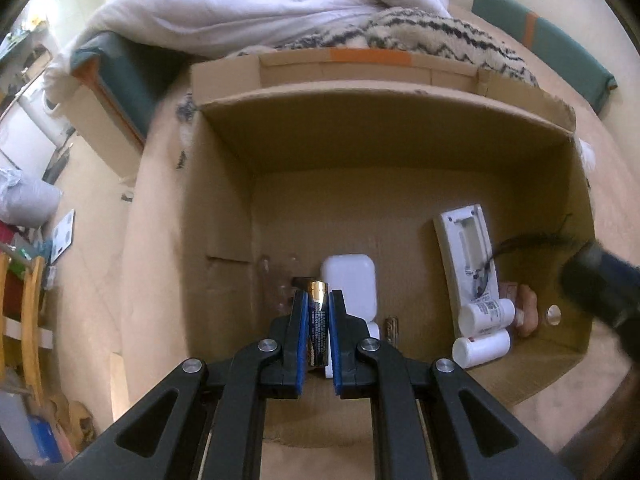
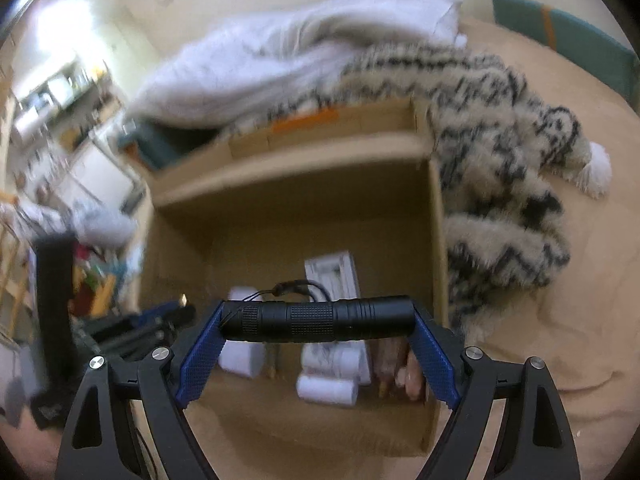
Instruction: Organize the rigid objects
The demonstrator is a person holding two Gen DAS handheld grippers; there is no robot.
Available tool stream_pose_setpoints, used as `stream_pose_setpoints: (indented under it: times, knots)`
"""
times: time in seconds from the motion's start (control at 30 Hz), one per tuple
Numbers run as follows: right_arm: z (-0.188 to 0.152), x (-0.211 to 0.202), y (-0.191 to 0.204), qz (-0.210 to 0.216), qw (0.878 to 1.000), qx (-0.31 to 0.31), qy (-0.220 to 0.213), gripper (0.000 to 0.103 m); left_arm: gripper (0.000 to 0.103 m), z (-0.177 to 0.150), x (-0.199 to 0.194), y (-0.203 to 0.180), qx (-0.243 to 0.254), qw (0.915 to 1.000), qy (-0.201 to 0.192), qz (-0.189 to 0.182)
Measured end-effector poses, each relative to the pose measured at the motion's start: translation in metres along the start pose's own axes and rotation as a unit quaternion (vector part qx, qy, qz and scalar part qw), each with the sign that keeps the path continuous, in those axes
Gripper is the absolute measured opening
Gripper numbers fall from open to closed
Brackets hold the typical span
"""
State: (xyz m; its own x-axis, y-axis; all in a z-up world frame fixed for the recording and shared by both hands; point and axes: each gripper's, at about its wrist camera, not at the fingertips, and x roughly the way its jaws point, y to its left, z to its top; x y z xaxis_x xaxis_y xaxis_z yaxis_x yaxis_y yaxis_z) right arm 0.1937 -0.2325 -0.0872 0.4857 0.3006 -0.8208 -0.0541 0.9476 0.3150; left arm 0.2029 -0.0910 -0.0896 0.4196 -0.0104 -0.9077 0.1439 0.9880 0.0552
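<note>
An open cardboard box (image 1: 360, 132) stands on a beige bed. In the left wrist view my left gripper (image 1: 318, 294) hangs over the box's floor, shut on a black and gold battery (image 1: 319, 320) held upright between the blue pads. In the right wrist view my right gripper (image 2: 318, 312) hovers above the box (image 2: 280, 168). Its jaws stand wide and grip a black flashlight (image 2: 320, 318) lengthwise, end to end, with its cord loop on top. In the box lie a white case (image 1: 350, 284), a white remote (image 1: 466, 252) and two white bottles (image 1: 486, 314).
A white duvet (image 1: 260, 4) and a zigzag fleece blanket (image 2: 500, 160) are heaped behind and to the right of the box. A teal headboard (image 1: 560, 40) lies beyond. Room clutter and a wooden chair (image 1: 32, 320) sit off the bed's left. The box's left half is bare floor.
</note>
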Motion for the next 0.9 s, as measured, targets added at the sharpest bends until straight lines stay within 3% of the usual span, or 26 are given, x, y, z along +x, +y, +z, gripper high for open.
stream_pose_setpoints:
  times: [0.33,0.57,0.63,0.7,0.8,0.83,0.9]
  knots:
    - [-0.004,0.017,0.000,-0.004,0.999,0.003,0.046,0.093,0.009,-0.002,0.012,-0.006,0.013,0.9997,0.016,0.012]
    - [-0.002,0.012,-0.010,0.022,0.998,0.035,0.038,0.093,0.009,-0.001,0.008,-0.004,0.011,0.9998,0.008,0.017]
    - [0.000,0.006,-0.008,0.031,0.999,0.037,0.023,0.099,0.011,-0.002,0.007,0.000,0.002,0.9998,0.014,0.011]
    - [0.002,-0.004,-0.004,0.034,0.999,0.032,0.000,0.103,0.017,-0.002,0.005,0.004,-0.007,0.9998,0.018,0.008]
    - [0.004,-0.015,-0.002,0.031,0.999,0.031,-0.024,0.103,0.043,-0.002,-0.004,0.010,-0.024,0.9996,0.013,-0.003]
    - [0.005,-0.018,-0.002,0.026,0.999,0.033,-0.033,0.103,0.056,-0.003,-0.009,0.012,-0.025,0.9997,0.006,-0.003]
    - [0.005,-0.026,-0.005,0.021,0.998,0.041,-0.050,0.103,0.061,-0.004,-0.022,0.014,-0.023,0.9997,-0.011,0.002]
